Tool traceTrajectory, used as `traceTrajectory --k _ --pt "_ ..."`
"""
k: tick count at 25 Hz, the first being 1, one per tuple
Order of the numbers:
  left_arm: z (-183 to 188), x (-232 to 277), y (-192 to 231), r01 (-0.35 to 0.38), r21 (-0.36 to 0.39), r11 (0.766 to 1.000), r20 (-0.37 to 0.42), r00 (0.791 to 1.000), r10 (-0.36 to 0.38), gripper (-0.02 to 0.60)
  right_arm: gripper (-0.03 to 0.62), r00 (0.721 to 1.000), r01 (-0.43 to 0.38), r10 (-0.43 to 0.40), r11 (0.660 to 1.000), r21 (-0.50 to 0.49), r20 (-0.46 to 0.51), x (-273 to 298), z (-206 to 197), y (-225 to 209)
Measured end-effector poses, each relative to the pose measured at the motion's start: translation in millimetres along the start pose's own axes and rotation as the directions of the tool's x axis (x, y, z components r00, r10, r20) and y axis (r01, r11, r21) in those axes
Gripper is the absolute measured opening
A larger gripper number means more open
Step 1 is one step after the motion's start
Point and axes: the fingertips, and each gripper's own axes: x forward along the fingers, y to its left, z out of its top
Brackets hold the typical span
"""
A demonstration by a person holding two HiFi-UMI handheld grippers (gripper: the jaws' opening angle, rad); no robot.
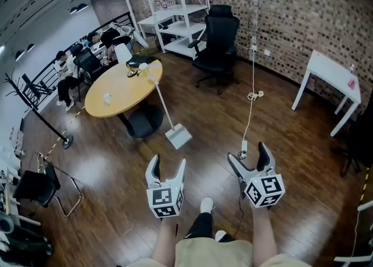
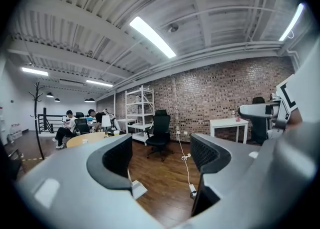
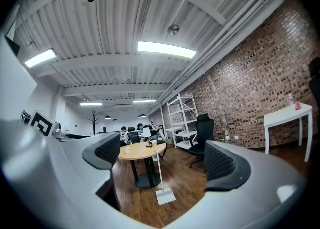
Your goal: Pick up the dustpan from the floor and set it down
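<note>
A: Room to move?

B: Plenty of bare wood floor (image 1: pixel 111 167) straight ahead. Hemmed in farther off: round bench (image 1: pixel 119 94) ahead-left, black office chair (image 1: pixel 218 41) beyond it, brick wall (image 1: pixel 291 9) behind that, white bench (image 1: pixel 332 73) at far right. On the right side, a cable (image 1: pixel 252 94) hanging down to a power strip (image 1: pixel 244 146) on the floor, close by the right hand-held gripper (image 1: pixel 247 154) in the head view.

A: And the dustpan (image 1: pixel 178 137)?

B: On the floor, pan flat near the round bench's foot, long handle slanting up to lean on that bench's rim. Ahead of the left hand-held gripper (image 1: pixel 169 162), near but apart, slightly to its right. Ahead-left of the right one, farther off.

A: Jaws?

B: Wide apart on both, nothing between the pads of either. In the left gripper view, only the pan, low beside the left jaw. In the right gripper view, the whole dustpan framed between the 2 jaws, well beyond them.
</note>
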Motion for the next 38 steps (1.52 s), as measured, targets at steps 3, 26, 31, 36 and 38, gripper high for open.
traceTrajectory --k 3,26,31,36,38 --pt "-4 43 10 0.018 -0.014 1.0 -0.001 1.0 -0.018 0.351 0.512 1.0 0.008 -0.009 1.0 -0.015 -0.008 38 -2 -15" --pt "19 321 122 0.064 -0.041 0.997 0.025 0.998 -0.063 0.346 0.486 0.996 -0.072 0.069 0.996 -0.052 -0.047 344 -3 -61" --pt "23 346 152 -0.026 -0.041 0.999 0.017 1.0 0.026 0.344 0.479 0.988 -0.15 0.15 0.989 -0.007 -0.038 403 -11 -61" --pt "23 353 198 -0.166 -0.049 0.985 0.044 0.985 0.168 0.319 0.46 0.963 -0.265 0.264 0.964 -0.004 -0.05 473 -35 -38" --pt "22 363 215 -0.205 -0.044 0.978 0.035 0.978 0.207 0.319 0.46 0.946 -0.32 0.319 0.947 -0.01 -0.053 503 -36 -27"
